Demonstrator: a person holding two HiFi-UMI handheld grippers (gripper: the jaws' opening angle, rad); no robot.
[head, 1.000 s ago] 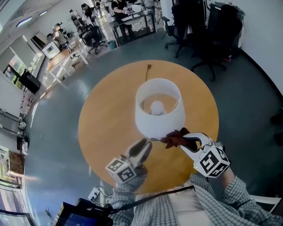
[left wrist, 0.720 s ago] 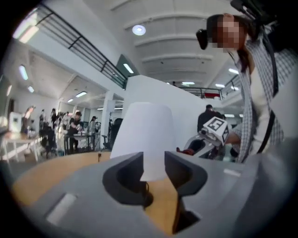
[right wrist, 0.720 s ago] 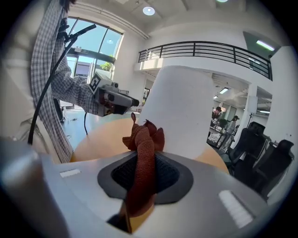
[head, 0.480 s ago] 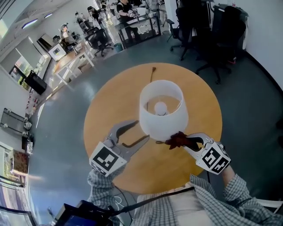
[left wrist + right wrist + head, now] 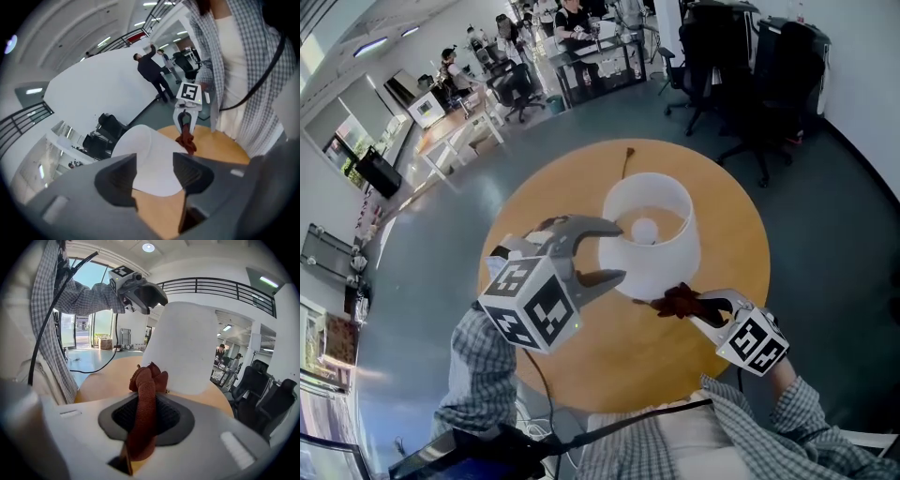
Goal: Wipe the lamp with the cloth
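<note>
The lamp with a white, drum-shaped fabric shade (image 5: pixel 649 246) stands upright near the middle of the round wooden table (image 5: pixel 727 225), in the centre of the head view, and its round white bulb (image 5: pixel 644 228) shows inside the open top. My right gripper (image 5: pixel 673 302) is at the lower right of that frame, and its jaws are pinched on the dark red-brown cloth (image 5: pixel 680 298). In the right gripper view, the cloth (image 5: pixel 146 380) runs as a thick fold between the two black pads of this gripper (image 5: pixel 146 417). Its bunched end sticks out in front, just beside the lower edge of the shade (image 5: pixel 192 348); I cannot tell if it touches the shade. My left gripper (image 5: pixel 619 251) is raised at the left of the shade. Its jaws have just been opening and now stand wide apart, with nothing gripped between them. In the left gripper view, the shade (image 5: pixel 150 159) appears beyond the gap of these jaws (image 5: pixel 154 173), and the right gripper with the cloth (image 5: pixel 186 139) is behind it. Black office chairs (image 5: pixel 741 75) stand on the grey floor at the upper right of the head view.
</note>
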